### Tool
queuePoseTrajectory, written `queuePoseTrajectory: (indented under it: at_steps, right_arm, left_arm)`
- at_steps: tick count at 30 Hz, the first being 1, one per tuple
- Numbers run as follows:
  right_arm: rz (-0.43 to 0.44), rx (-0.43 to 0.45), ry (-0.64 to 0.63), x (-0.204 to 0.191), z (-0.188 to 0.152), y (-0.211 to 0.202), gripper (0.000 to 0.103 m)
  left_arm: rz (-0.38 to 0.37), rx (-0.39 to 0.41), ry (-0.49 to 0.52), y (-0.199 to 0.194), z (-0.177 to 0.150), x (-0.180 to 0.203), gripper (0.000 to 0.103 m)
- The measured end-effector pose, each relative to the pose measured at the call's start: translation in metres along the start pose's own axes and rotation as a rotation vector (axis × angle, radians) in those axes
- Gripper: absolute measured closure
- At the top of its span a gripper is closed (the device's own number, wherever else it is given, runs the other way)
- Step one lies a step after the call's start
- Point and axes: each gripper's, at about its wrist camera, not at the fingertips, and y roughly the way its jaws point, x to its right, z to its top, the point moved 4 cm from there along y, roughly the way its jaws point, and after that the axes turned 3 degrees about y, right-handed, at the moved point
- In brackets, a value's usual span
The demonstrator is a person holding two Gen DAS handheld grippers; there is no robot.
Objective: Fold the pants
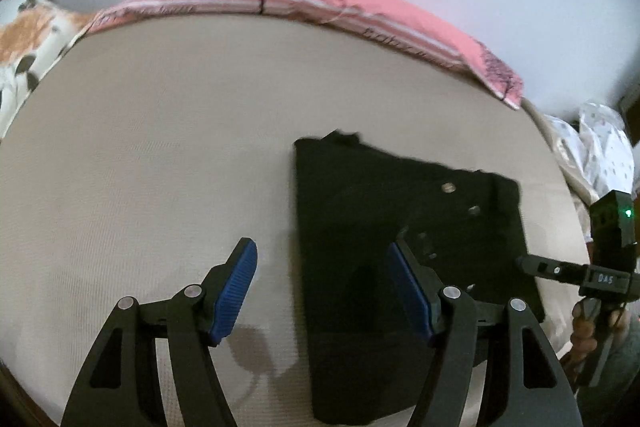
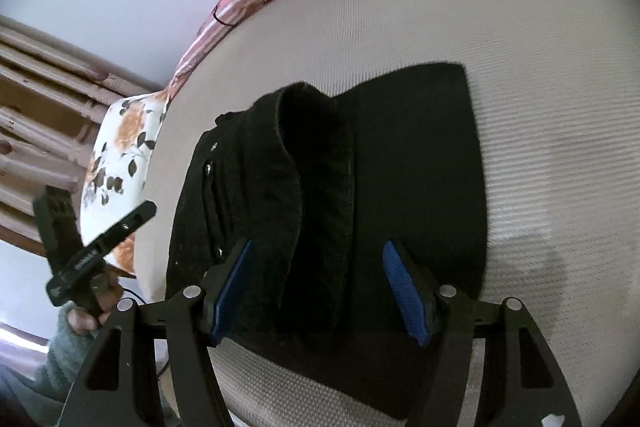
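Mattress (image 1: 140, 155), beige and finely ribbed, fills most of the left wrist view, with a floral pillow (image 1: 24, 43) at the far left edge and a pink striped blanket (image 1: 320, 3) curving along its upper rim. At lower centre of that frame the left gripper (image 1: 322, 287) stands with its blue pads (image 1: 236, 291) spread wide and nothing between them; the left pad hangs over bare mattress, the right pad over dark cloth. Right of centre lie the black pants (image 1: 360, 227), folded into a compact block with metal rivets showing near the upper right corner. At the right edge the right gripper (image 1: 532, 263) reaches to the pants' right border.

In the right wrist view the left gripper (image 2: 140, 213) shows at the left edge over the floral pillow (image 2: 120, 155). The pants (image 2: 400, 167) fill the centre, waistband raised in a thick roll toward the upper left. The right gripper (image 2: 318, 291) at lower centre is spread, empty, its pads on either side of the roll
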Motion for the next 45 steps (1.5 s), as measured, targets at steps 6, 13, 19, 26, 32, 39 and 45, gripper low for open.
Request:
queuePoseTrajectory:
  at_steps: [6, 13, 19, 26, 32, 39, 45]
  right_arm:
    - [0.042, -0.014, -0.027, -0.004, 0.009, 0.008, 0.039]
    - [0.078, -0.017, -0.047, -0.009, 0.022, 0.021, 0.039]
    - [0.113, -0.032, -0.05, -0.01, 0.032, 0.034, 0.063]
    - [0.121, -0.021, -0.075, -0.015, 0.035, 0.041, 0.067]
    - [0.108, -0.018, -0.067, -0.013, 0.035, 0.041, 0.07]
    - [0.067, 0.001, -0.043, -0.023, 0.031, 0.036, 0.086]
    - [0.036, 0.046, -0.057, -0.037, 0.028, 0.019, 0.092]
  left_arm:
    - [-0.001, -0.055, 0.003, 0.018, -0.014, 0.0, 0.035]
    - [-0.012, -0.108, -0.026, 0.038, -0.022, 0.002, 0.034]
    - [-0.01, -0.112, -0.02, 0.038, -0.02, 0.003, 0.032]
    - [0.001, -0.107, -0.013, 0.039, -0.02, 0.004, 0.029]
    - [0.0, -0.099, -0.012, 0.043, -0.019, 0.005, 0.027]
    - [-0.005, -0.091, -0.01, 0.04, -0.017, 0.004, 0.027]
    - [0.004, -0.091, -0.004, 0.036, -0.013, 0.005, 0.027]
